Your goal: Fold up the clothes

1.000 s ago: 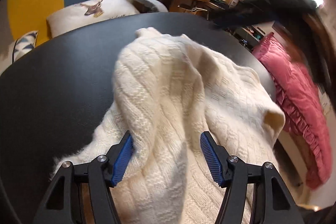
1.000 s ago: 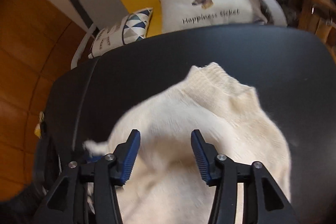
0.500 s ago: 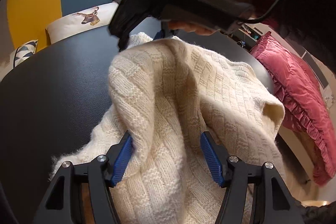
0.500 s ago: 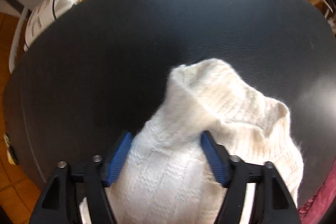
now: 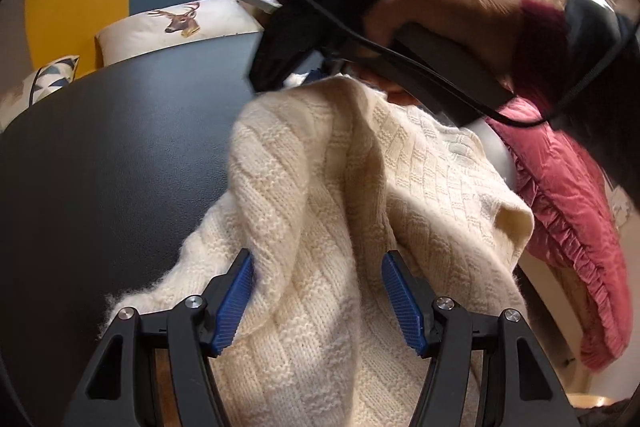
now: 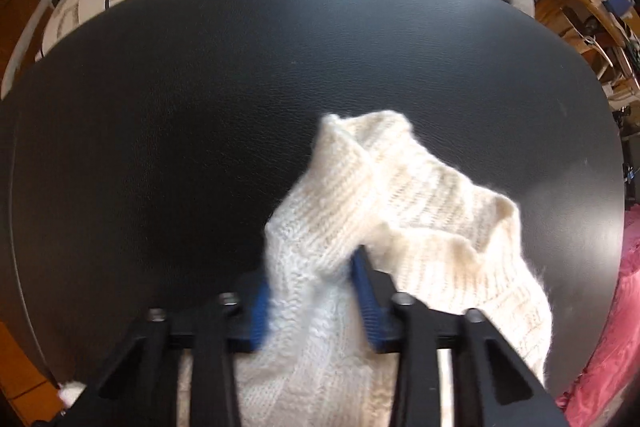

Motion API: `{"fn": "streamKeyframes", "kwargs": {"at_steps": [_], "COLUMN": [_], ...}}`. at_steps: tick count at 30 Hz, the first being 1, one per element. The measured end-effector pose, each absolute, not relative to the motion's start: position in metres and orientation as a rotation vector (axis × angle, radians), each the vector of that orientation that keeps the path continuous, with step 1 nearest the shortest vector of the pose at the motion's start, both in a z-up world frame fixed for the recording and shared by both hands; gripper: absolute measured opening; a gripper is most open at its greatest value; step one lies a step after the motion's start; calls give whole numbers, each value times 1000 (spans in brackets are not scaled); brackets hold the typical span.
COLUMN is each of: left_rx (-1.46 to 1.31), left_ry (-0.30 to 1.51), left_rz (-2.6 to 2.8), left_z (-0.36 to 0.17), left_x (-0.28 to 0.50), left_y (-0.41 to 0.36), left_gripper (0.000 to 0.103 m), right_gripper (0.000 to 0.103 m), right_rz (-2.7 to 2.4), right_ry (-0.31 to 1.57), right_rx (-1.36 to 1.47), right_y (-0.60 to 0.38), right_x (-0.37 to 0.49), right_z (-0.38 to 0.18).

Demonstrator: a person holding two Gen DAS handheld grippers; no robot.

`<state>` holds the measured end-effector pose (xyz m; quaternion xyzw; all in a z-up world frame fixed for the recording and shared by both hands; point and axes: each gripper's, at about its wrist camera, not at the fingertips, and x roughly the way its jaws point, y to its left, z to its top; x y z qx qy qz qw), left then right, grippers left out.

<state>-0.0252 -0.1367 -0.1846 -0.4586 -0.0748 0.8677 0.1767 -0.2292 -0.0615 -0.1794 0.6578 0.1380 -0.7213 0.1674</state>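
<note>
A cream cable-knit sweater [image 5: 320, 227] lies bunched and fuzzy on the round black leather-grain table [image 6: 200, 147], heaped toward its near right edge. The right tongs [image 6: 312, 291] are closing, blue ridged pads pinching its ribbed fold. The left tongs [image 5: 316, 303] stand apart astride a knit ridge. The table's far and left parts lie bare.

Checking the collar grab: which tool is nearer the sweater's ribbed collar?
Right. The right tool is closing on knit just below the ribbed collar; the left tool straddles the sweater's opposite end.
</note>
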Motion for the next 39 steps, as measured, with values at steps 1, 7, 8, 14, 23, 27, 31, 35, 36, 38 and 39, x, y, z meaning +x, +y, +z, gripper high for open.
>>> {"fn": "streamKeyframes", "kwargs": {"at_steps": [1,7,8,14,23,27,31,35,36,38,39], "left_rx": [-1303,-1293,-1277,-1187,-1287,-1409,-1450,-1416,-1420,-1468,-1489], "left_ry": [-223,-387,-432,-522,-435,-289,-18,332,370,373,345], "left_rz": [2459,2459,2452,2451,2228,2073,2019,1951,1945,1911,1896], "left_z": [-184,-164,-158,-121,-115,-134,-143,-148,-150,-158,-162], "left_x": [-26,-29,-30,-50,-134,-162,-168,-162,-161,-163,-163], "left_y": [-138,-167,-176,-211,-153,-106,-64,-33,-30,-30,-32], "left_gripper": [65,65,65,71,74,74,74,74,74,66,49], "right_gripper": [23,17,16,16,13,13,14,15,15,17,17], "right_rz": [-2066,-2163,-2169,-2095,-2095,-2062,-2017,-1987,-1984,-1977,-1969], "right_ry": [353,-60,-134,-570,-633,-692,-729,-753,-760,-783,-800], "right_rx": [1860,1672,1628,1251,1296,1316,1319,1319,1318,1316,1316], "right_y": [-56,-1,11,126,214,220,231,233,226,215,213], "right_x": [-228,-206,-199,-118,-11,-8,0,-2,-3,-9,-12], "right_z": [-178,-152,-147,-121,-172,-190,-186,-192,-197,-206,-208]}}
